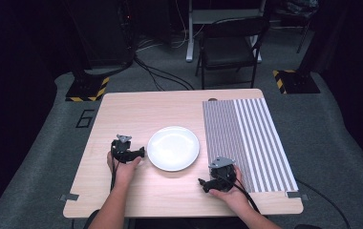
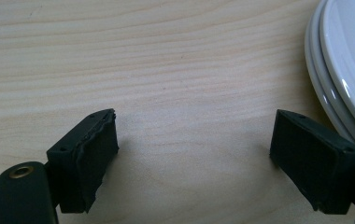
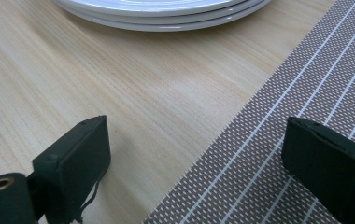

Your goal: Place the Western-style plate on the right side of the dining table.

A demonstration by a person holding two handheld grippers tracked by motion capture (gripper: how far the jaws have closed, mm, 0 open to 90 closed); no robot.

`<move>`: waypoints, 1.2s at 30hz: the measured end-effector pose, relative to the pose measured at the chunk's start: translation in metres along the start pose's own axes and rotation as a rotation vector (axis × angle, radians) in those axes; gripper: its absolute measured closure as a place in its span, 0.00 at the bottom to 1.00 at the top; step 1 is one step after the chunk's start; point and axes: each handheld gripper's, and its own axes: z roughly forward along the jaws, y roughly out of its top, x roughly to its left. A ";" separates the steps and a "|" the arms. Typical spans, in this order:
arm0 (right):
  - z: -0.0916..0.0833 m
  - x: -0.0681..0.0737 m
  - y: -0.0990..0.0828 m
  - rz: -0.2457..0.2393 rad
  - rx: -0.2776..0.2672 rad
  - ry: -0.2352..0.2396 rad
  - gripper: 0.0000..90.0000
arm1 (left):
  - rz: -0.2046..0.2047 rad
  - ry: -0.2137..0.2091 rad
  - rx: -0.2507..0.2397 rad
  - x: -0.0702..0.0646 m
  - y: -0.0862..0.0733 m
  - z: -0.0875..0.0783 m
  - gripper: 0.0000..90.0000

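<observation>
The white plates [image 1: 173,148] look stiff, smooth and breakable. Their thin rim is the best place to grip. Both the left hand-held gripper [image 2: 194,154] and the right hand-held gripper [image 3: 199,163] are released, holding nothing.

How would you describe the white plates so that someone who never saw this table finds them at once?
Look at the light wooden table. Near its middle, just left of the striped placemat, sits a small stack of round white plates. It is the only round, glossy white thing there, lying between the two hand-held tools.

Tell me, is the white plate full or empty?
Empty. The white plate shows a bare, shiny top in the high view, with no food on it. It sits flat on the wooden table.
</observation>
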 end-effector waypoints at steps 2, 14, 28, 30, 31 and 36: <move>0.000 0.000 0.000 -0.002 0.000 0.000 0.09 | 0.000 0.000 -0.002 0.000 0.000 0.000 0.17; 0.000 0.000 0.000 -0.007 0.000 -0.003 0.09 | -0.004 0.007 0.000 0.000 0.000 0.000 0.17; -0.002 0.000 0.000 0.010 -0.020 -0.027 0.19 | -0.023 0.024 -0.020 0.001 0.000 -0.002 0.31; -0.002 0.001 0.000 0.011 -0.023 -0.029 0.21 | -0.019 0.025 -0.021 0.002 0.000 -0.002 0.32; -0.002 0.001 -0.001 0.015 -0.028 -0.029 0.22 | -0.018 0.025 -0.022 0.002 0.000 -0.002 0.33; -0.002 0.001 -0.001 0.016 -0.038 -0.034 0.30 | -0.030 0.027 -0.029 0.003 0.000 -0.003 0.42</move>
